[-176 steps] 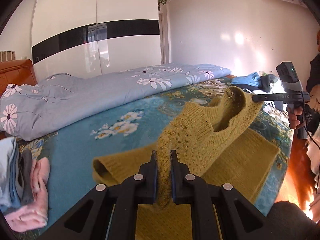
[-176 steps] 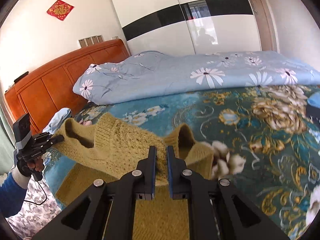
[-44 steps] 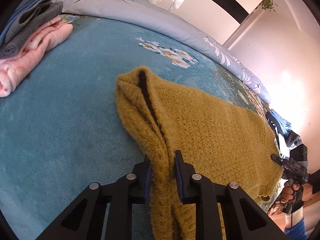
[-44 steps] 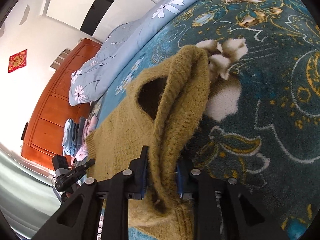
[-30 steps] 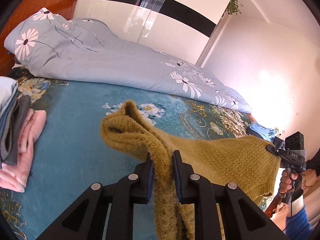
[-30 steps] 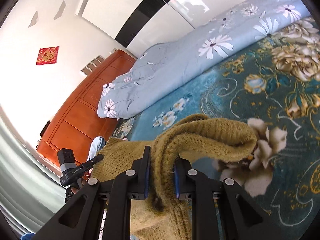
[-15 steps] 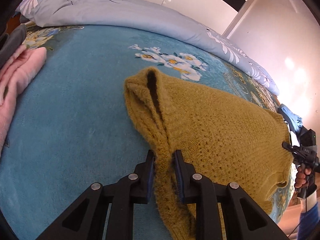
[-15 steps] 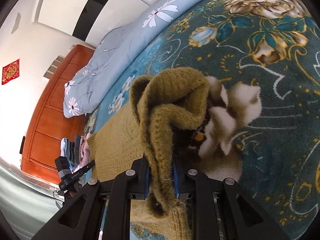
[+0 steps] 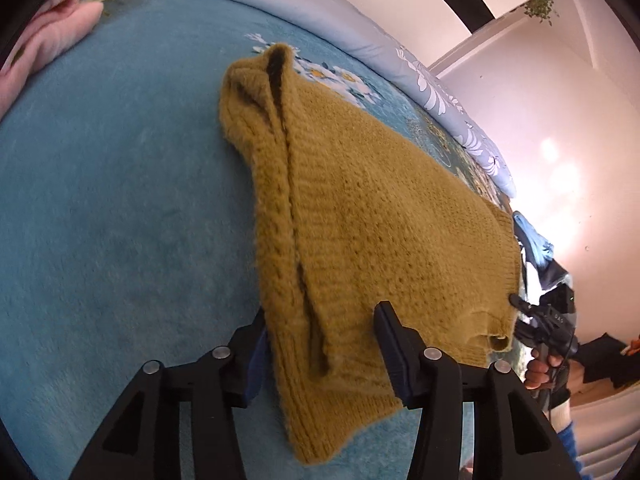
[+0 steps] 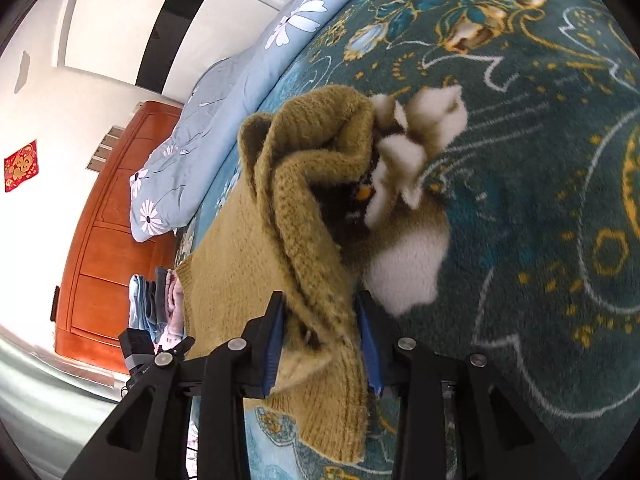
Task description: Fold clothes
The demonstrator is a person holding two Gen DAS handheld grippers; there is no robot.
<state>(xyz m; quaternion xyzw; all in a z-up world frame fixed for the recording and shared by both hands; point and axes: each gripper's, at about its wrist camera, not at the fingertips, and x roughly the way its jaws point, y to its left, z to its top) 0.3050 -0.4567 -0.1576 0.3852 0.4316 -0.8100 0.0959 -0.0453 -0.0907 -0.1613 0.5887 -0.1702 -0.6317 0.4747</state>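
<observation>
Left wrist view: the left gripper (image 9: pixel 320 344) has just been opening, jaws now wide around the mustard sweater (image 9: pixel 360 208), laid folded on the bed (image 9: pixel 100 200). The right gripper (image 10: pixel 322 336) has just been opening too, knit loose between its jaws. Fold released, apparently complete.

You see a mustard-yellow knitted sweater (image 9: pixel 360 216) on the teal blanket (image 9: pixel 104 216) with gold and white flowers; behind the blanket lies a pale blue quilt (image 10: pixel 224 120) with white daisies.
</observation>
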